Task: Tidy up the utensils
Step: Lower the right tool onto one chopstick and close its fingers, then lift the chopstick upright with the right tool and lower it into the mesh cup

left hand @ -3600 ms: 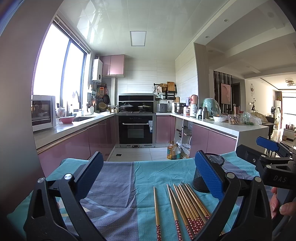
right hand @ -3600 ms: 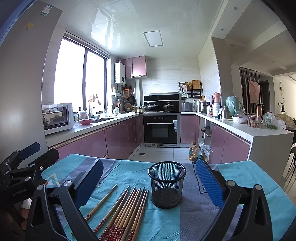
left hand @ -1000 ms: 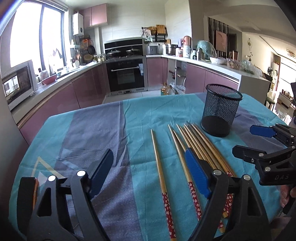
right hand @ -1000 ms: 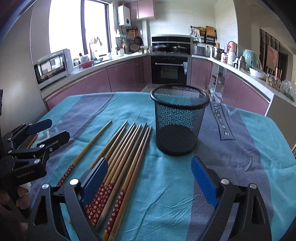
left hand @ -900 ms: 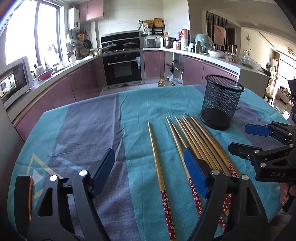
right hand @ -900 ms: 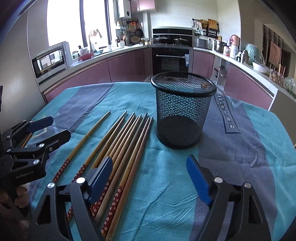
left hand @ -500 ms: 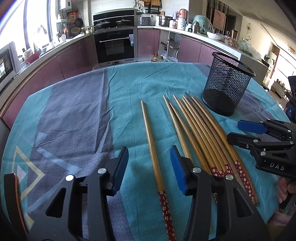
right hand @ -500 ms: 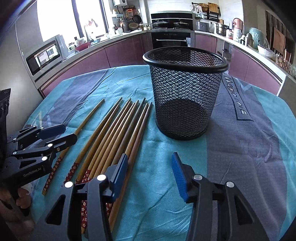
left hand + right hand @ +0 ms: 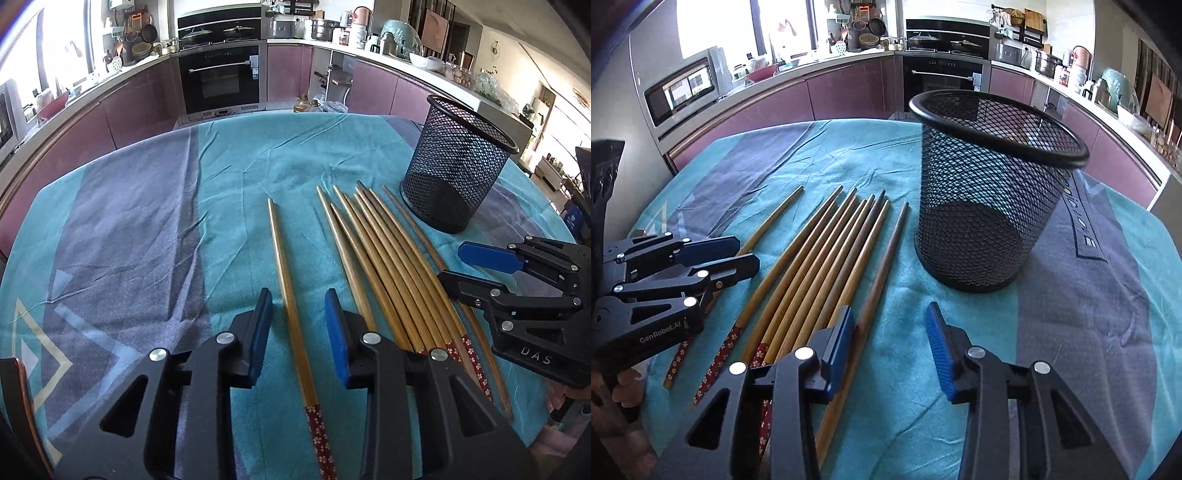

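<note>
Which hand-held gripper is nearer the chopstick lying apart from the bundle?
Left. The left hand-held gripper straddles that lone chopstick, pads on either side, not yet closed. The right hand-held gripper sits across the bundle, near the mesh cup.

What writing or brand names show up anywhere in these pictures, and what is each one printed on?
"DAS": white letters on the body of the right gripper.
"GenRobot.AI": white letters on the body of the left gripper.
Dark lettering on the grey band of the tablecloth: seen at a slant, not readable.
Sticker on the oven door: too small to read.
</note>
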Available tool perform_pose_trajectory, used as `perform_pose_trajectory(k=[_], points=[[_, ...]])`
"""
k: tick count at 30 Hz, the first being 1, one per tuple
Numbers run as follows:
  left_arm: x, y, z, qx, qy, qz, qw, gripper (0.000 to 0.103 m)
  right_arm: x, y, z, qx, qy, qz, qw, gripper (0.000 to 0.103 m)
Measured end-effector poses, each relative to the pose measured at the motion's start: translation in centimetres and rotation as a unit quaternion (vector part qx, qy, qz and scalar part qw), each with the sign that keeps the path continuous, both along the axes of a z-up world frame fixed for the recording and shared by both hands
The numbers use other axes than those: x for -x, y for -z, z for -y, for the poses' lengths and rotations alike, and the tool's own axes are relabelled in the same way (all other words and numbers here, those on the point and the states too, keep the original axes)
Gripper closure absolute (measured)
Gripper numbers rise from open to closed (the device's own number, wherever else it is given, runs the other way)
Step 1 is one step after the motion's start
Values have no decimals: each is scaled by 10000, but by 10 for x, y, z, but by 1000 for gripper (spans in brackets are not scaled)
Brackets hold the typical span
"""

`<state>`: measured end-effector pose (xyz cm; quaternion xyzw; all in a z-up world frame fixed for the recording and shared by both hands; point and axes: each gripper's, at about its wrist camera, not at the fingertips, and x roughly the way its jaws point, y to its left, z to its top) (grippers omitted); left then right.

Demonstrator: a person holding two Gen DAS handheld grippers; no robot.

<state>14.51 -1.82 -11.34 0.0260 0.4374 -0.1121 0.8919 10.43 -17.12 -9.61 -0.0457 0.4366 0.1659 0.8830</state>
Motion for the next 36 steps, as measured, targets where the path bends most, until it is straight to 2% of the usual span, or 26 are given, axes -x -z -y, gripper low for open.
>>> perform_pose_trajectory(k=[1,3,5,8,16,25,32,36], points=[[-1,0,0,23,-11,-11,10000,80,-2,-1,1,-49,1,-26,10000,71],[-5,0,-1,103,-40,-51,9999,84,-4,-1,3,-162,-29,-75,9998,83],[-7,0,-1,172,-63,-86,9998,94,-6,0,5,-304,-88,-134,9994,91],[-7,1,-4,323,-102,-121,9994,95,-5,-1,10,-507,-59,-184,9985,94],[3,-9,-8,635,-40,-43,9980,95,5,-13,22,-919,-126,-84,9956,97],[22,-49,-15,1066,273,255,9936,95,29,-49,40,-1551,-392,380,9864,97],[38,-97,-21,1570,615,670,9834,95,43,-86,64,-1921,-380,991,9756,97],[47,-126,-21,1853,795,947,9749,95,48,-104,77,-2074,-358,1333,9685,97]])
